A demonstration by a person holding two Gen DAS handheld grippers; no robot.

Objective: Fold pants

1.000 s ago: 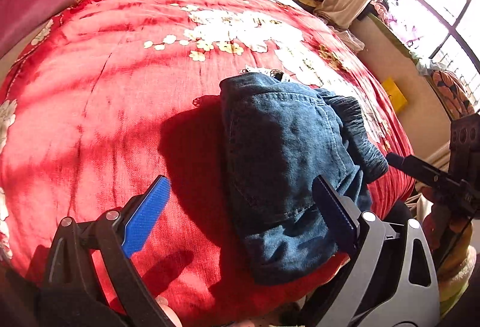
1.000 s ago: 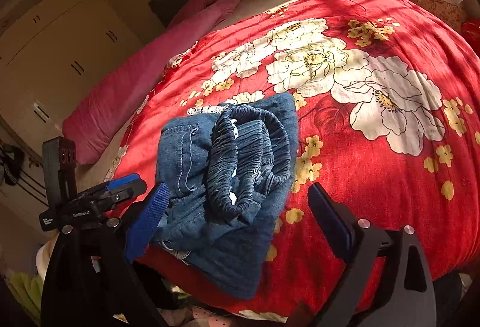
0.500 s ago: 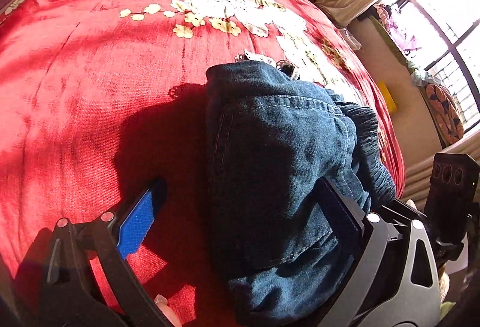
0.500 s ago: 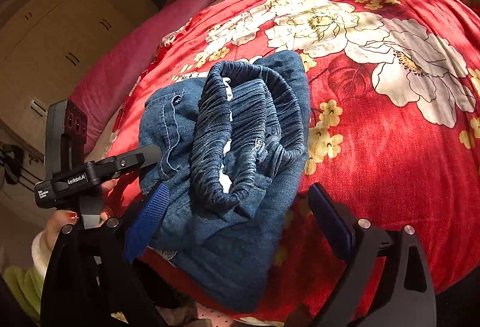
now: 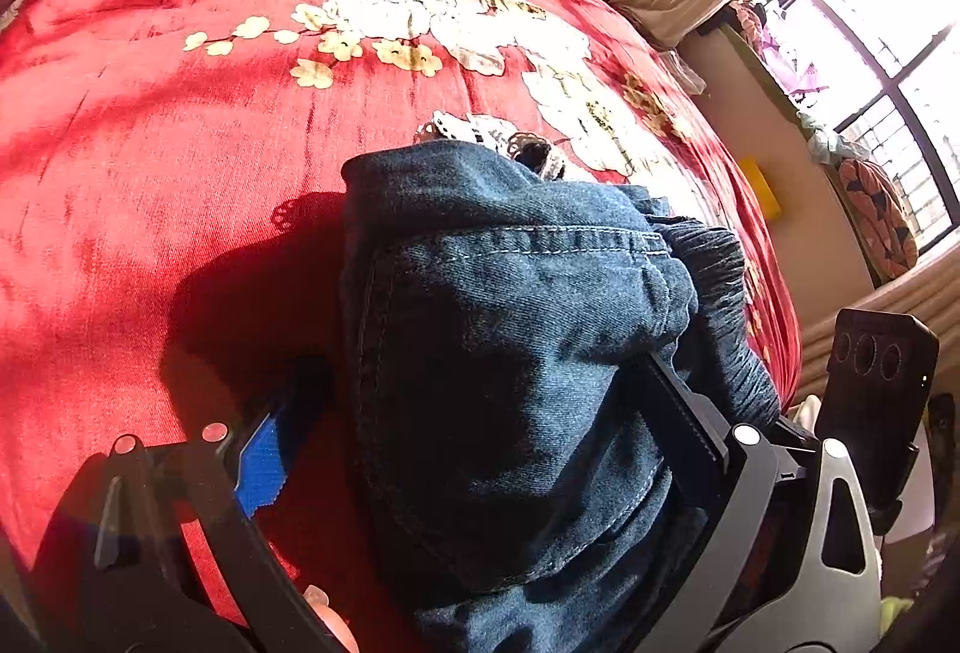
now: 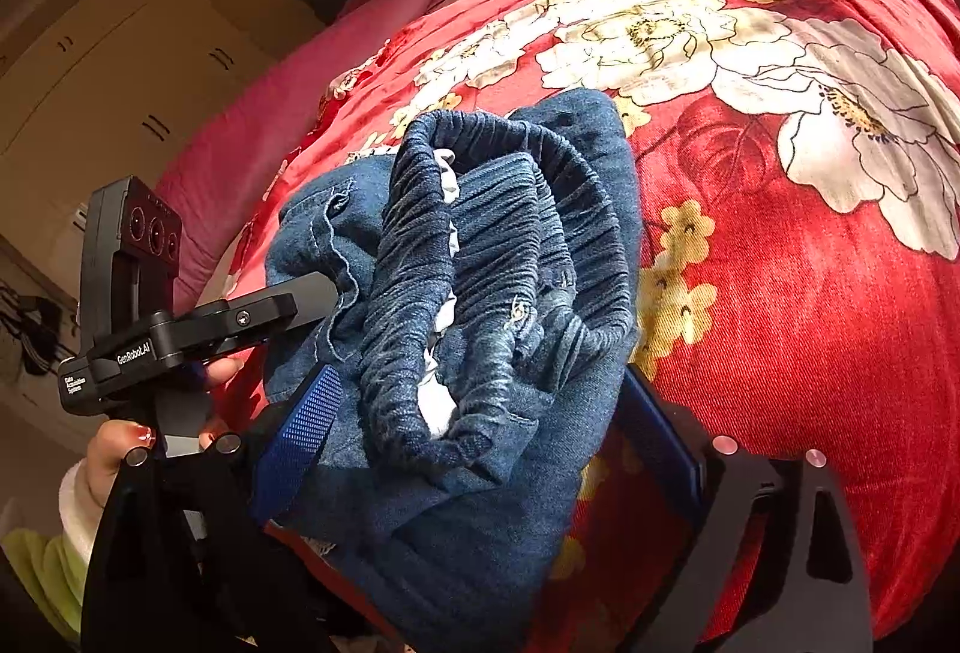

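Folded pants on the quilt, both grippers astride.

We note a red floral quilt [image 6: 810, 293]; denim pants [image 6: 480, 329], ribbed elastic waistband, at its near edge. "GenRobot.AI" marks the left gripper [image 5: 474, 431], open astride them. The right gripper [image 6: 486, 413] is closing, pants between its jaws.

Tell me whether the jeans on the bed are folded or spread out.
Folded: the jeans sit as a compact stacked bundle on the red bedspread, gathered waistband doubled on top, no leg laid out.

1 folded pair of denim pants [image 5: 516, 353] on 1 red floral bedspread [image 5: 180, 173]. 2 grippers at the pants: left gripper [image 5: 468, 449], right gripper [image 6: 486, 425]. 1 pink blanket [image 6: 252, 125] beyond the bedspread.
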